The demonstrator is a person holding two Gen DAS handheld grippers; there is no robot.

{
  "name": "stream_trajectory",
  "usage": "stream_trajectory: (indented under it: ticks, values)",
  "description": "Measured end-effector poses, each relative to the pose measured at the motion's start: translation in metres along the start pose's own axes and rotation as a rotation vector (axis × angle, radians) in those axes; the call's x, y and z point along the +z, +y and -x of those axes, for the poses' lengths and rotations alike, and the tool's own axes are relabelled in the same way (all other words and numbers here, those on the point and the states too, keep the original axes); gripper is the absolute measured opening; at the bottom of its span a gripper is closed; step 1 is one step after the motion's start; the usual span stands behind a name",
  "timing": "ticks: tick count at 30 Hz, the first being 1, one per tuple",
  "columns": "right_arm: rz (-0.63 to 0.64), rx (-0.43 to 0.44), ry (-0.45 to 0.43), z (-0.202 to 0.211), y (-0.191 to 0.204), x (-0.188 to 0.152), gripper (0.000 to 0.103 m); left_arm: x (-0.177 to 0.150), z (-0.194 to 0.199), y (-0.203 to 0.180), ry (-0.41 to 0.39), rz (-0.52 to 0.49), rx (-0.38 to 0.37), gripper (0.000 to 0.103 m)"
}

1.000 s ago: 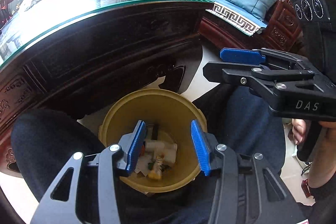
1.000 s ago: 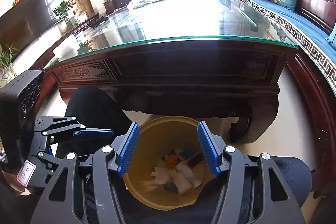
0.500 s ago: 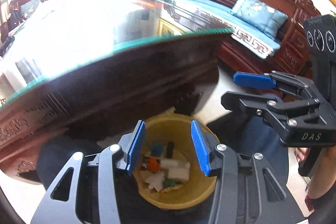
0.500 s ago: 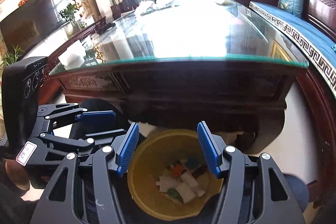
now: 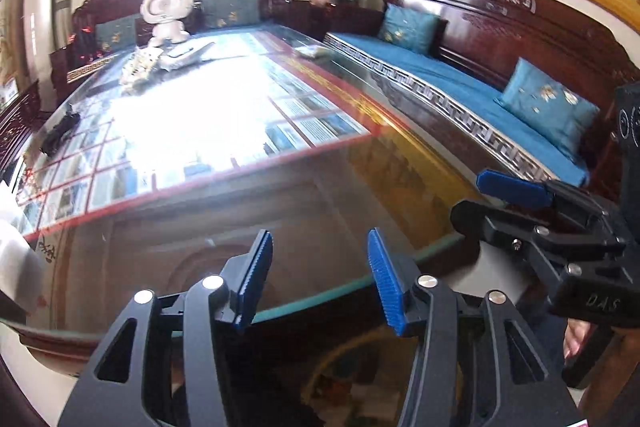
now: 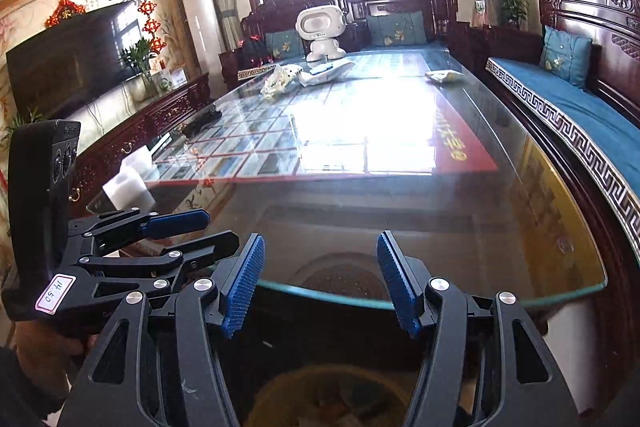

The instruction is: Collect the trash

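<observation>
Both tools have swung up from the yellow bin [image 6: 332, 393] in the last second. A second ago each looked straight down into it, at the scraps piled inside; now the bin shows only as a dim rim below and between the fingers, under the edge of the glass-topped bench [image 6: 400, 219]. The left tool [image 5: 320, 283] has its blue pads spread with nothing between them, and the right tool [image 6: 320, 283] is likewise spread and empty, just to the right of the left one. That suggests a drop-off is finished and the search for the next piece begins. Near the tools the bench surface is bare; well ahead of them, at the far end, lie a crumpled wrapper [image 6: 282, 79], a flat white packet [image 6: 328, 71] and another scrap [image 6: 444, 76] to the right, in front of a white robot figurine [image 6: 322, 33]. These are probably the next targets, calling for a long forward reach.
</observation>
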State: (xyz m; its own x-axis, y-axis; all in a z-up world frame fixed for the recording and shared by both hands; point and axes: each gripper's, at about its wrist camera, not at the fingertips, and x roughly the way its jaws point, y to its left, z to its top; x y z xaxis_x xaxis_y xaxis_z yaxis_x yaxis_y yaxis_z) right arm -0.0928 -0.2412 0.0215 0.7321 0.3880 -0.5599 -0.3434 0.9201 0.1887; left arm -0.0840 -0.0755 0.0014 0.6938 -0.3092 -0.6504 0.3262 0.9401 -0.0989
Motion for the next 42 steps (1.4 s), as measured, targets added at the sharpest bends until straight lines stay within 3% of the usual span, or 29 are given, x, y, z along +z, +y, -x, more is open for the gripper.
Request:
stream_trajectory:
  ticks: [9, 20, 23, 29, 31, 35, 37, 42]
  values:
    - [0.024, -0.086, -0.032, -0.049, -0.008, 0.044, 0.058, 0.04, -0.036, 0.034, 0.003, 0.078, 0.1, 0.056]
    - [0.029, -0.075, 0.009, -0.111, -0.019, 0.073, 0.058, 0.084, -0.086, 0.068, -0.002, 0.127, 0.169, 0.064]
    - [0.041, -0.075, 0.012, -0.122, -0.022, 0.081, 0.062, 0.093, -0.094, 0.077, -0.009, 0.133, 0.175, 0.067]
    - [0.056, -0.065, 0.028, -0.139, -0.03, 0.095, 0.071, 0.101, -0.1, 0.085, -0.02, 0.139, 0.17, 0.08]
    - [0.053, -0.058, 0.033, -0.143, -0.031, 0.097, 0.075, 0.104, -0.103, 0.087, -0.025, 0.14, 0.173, 0.089]
    - [0.052, -0.067, 0.037, -0.152, -0.036, 0.1, 0.08, 0.108, -0.11, 0.093, -0.019, 0.146, 0.171, 0.092]
    - [0.044, -0.067, 0.04, -0.156, -0.042, 0.1, 0.085, 0.108, -0.114, 0.096, -0.016, 0.152, 0.188, 0.099]
    - [0.021, -0.058, 0.061, -0.167, -0.049, 0.099, 0.094, 0.108, -0.125, 0.102, 0.007, 0.153, 0.186, 0.099]
